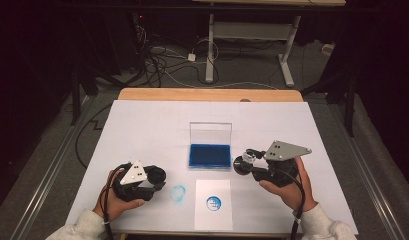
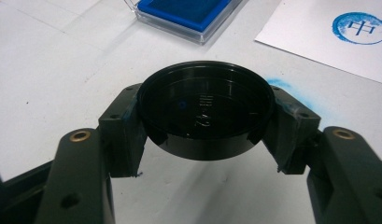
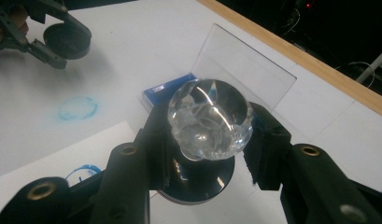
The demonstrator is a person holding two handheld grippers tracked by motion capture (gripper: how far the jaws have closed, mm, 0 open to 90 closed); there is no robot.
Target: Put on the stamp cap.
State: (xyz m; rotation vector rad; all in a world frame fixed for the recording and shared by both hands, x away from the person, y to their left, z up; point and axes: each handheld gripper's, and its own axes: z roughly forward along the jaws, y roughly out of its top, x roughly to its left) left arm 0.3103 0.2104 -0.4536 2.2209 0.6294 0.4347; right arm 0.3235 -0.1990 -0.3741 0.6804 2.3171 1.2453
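Note:
My left gripper (image 2: pixel 206 117) is shut on a round black cap (image 2: pixel 206 100), its hollow side facing the camera. In the high view this gripper (image 1: pixel 157 177) sits at the front left, just above the white sheet. My right gripper (image 3: pixel 210 127) is shut on a stamp with a clear faceted knob (image 3: pixel 209 116) and a round black base (image 3: pixel 198 184). In the high view the stamp (image 1: pixel 243 161) hangs just right of the blue ink pad (image 1: pixel 209 155), whose clear lid (image 1: pixel 210 133) stands upright. The ink pad (image 3: pixel 163 92) lies behind the stamp in the right gripper view.
A white paper (image 1: pixel 213 215) with a round blue print (image 1: pixel 213 202) lies at the front centre. A blue ring smudge (image 1: pixel 178 193) marks the sheet to its left. The wooden table edge (image 1: pixel 207 94) runs along the back, with cables and a desk frame on the floor beyond.

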